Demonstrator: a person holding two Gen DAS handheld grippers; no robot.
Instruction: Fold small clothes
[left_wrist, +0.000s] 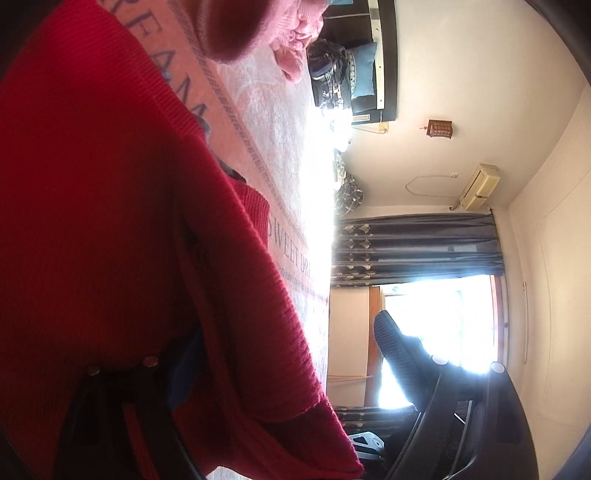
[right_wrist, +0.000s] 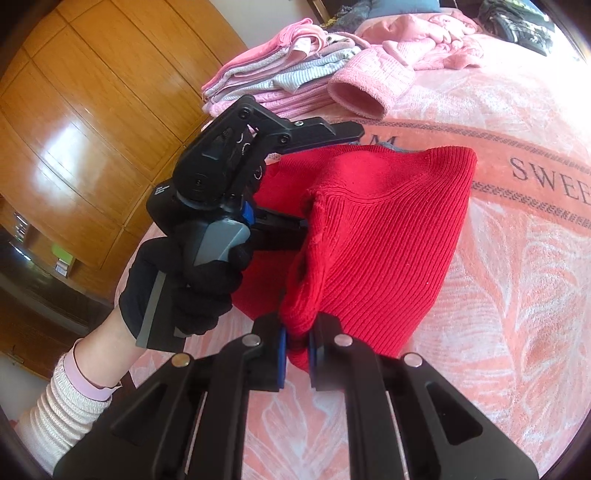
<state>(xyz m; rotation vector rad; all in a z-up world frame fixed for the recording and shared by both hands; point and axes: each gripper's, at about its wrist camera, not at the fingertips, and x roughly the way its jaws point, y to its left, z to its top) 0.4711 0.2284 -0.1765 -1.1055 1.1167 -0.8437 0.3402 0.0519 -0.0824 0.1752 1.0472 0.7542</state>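
A red ribbed knit sweater (right_wrist: 388, 229) is bunched and lifted off the pink "SWEET DREAM" blanket (right_wrist: 517, 277). My right gripper (right_wrist: 297, 347) is shut on a lower fold of it, between its blue pads. My left gripper (right_wrist: 332, 177), held by a black-gloved hand (right_wrist: 195, 280), stands open at the sweater's left side. Its upper finger lies over the knit and its lower finger reaches into a fold. In the left wrist view the red sweater (left_wrist: 110, 221) drapes over one finger and hides it. The other finger (left_wrist: 399, 347) sticks out bare against the window.
A stack of folded pink and grey clothes (right_wrist: 266, 85) and a loose pink knit heap (right_wrist: 406, 51) lie at the far side of the bed. Dark clothes (right_wrist: 517, 22) sit by the pillows. A wooden wardrobe (right_wrist: 92, 110) stands to the left, with curtains (left_wrist: 417, 247) beyond the bed's edge.
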